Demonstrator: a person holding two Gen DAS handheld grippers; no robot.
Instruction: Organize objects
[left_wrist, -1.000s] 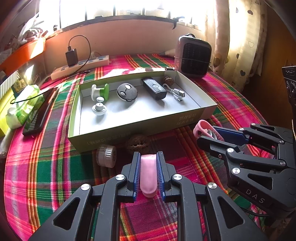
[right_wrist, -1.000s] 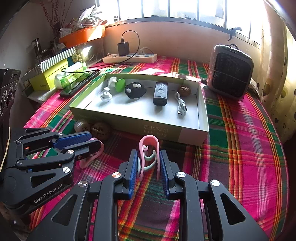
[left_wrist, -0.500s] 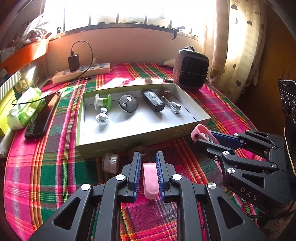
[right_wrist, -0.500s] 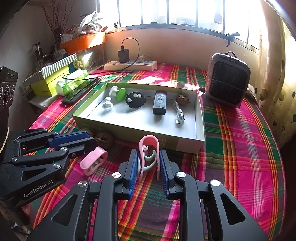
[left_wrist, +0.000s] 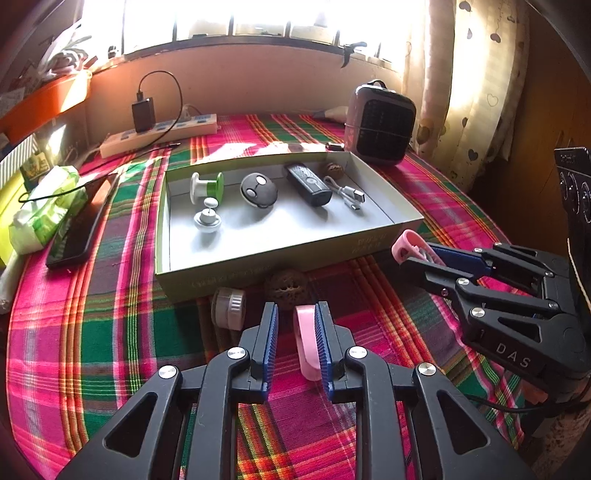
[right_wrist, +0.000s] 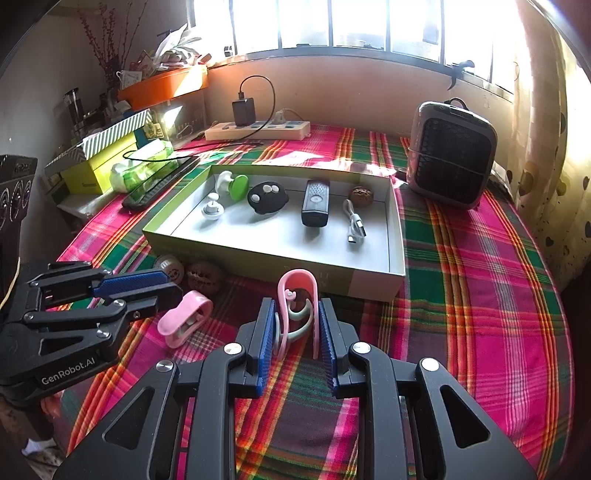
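My left gripper (left_wrist: 296, 310) has its jaws opening. A pink clip (left_wrist: 306, 343) sits between them on the plaid cloth, close against the right-hand pad with a clear gap to the left-hand pad. From the right wrist view the same pink clip (right_wrist: 184, 319) lies just off the left gripper (right_wrist: 173, 286). My right gripper (right_wrist: 296, 304) is shut on a pink loop clip with a pale green hook (right_wrist: 297, 295), held upright in front of the shallow green box (right_wrist: 258, 258). In the left wrist view the right gripper (left_wrist: 417, 254) is at the box's near right corner.
The box (left_wrist: 288, 254) holds a green-and-white spool, a white knob, a black round device, a black remote, a cable and a walnut. Against its front wall lie a walnut (left_wrist: 286, 288) and a grey cap (left_wrist: 229, 308). A heater (right_wrist: 452, 155), a power strip (right_wrist: 258, 129) and a phone (left_wrist: 79, 221) stand around it.
The left jaws have parted from the pink clip they were shut on, leaving a gap on its left side. The right gripper and its clip have not moved.
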